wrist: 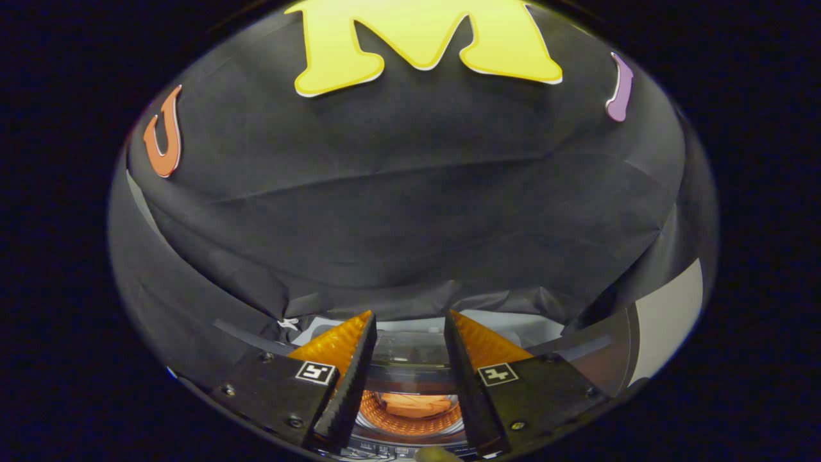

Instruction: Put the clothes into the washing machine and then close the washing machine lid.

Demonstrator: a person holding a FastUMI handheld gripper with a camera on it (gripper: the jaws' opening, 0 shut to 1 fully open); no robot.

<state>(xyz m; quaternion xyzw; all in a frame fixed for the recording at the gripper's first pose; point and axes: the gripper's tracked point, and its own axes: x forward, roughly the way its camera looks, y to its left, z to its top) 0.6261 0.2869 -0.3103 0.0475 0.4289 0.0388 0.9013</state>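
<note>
My gripper [409,324] is open, its two fingers [349,369] spread apart with nothing between them. Below and between the fingers I look down on a small washing machine [410,350]. Its round drum opening [410,420] glows orange inside, and an orange piece of clothing [415,404] lies within the drum. The machine's clear lid [410,346] stands up at the far side of the opening, just beyond the fingertips. The gripper hangs above the machine without touching it.
The black cloth wall [397,212] rises close behind the machine. A pale surface [667,314] curves off to the right of the fingers. A small yellowish object [436,454] peeks in at the near edge of the machine.
</note>
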